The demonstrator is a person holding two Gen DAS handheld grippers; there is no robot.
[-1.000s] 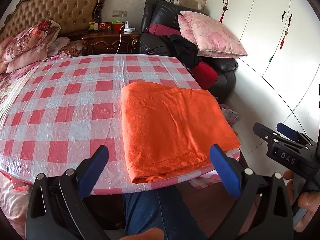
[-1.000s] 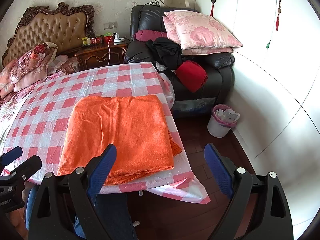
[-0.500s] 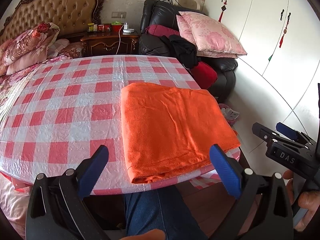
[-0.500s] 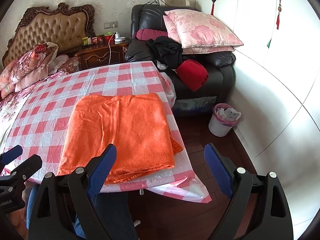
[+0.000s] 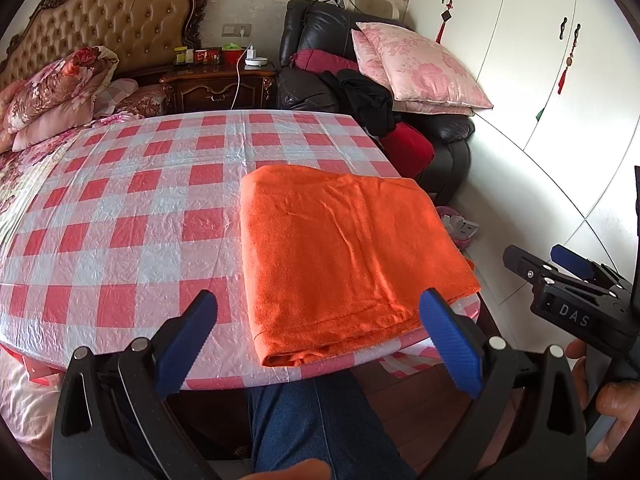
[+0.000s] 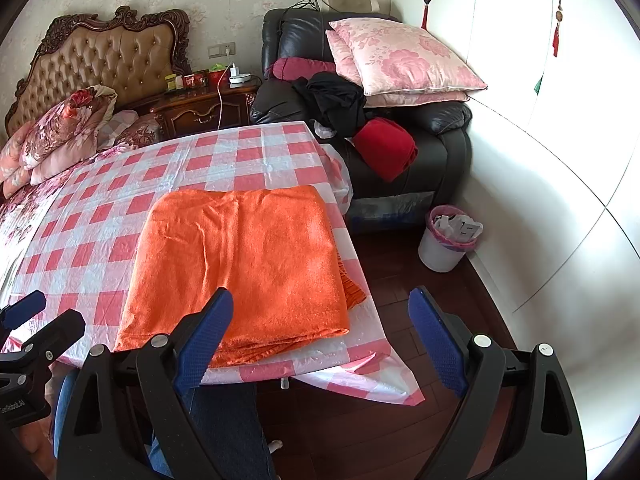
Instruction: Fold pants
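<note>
Orange, soft fleecy folded pants are laid flat in a layered rectangle at the near right edge of the red-and-white checked plastic-covered tabletop. Both the left tool and the right tool are held wide open and empty, short of the cloth. The fabric is judged light and limp; it is best pinched at the near corners.

You get bright daylight in both views; the white wardrobe doors at right blow out, the plastic cover on the tabletop glints, and the fisheye edges bend and darken.
</note>
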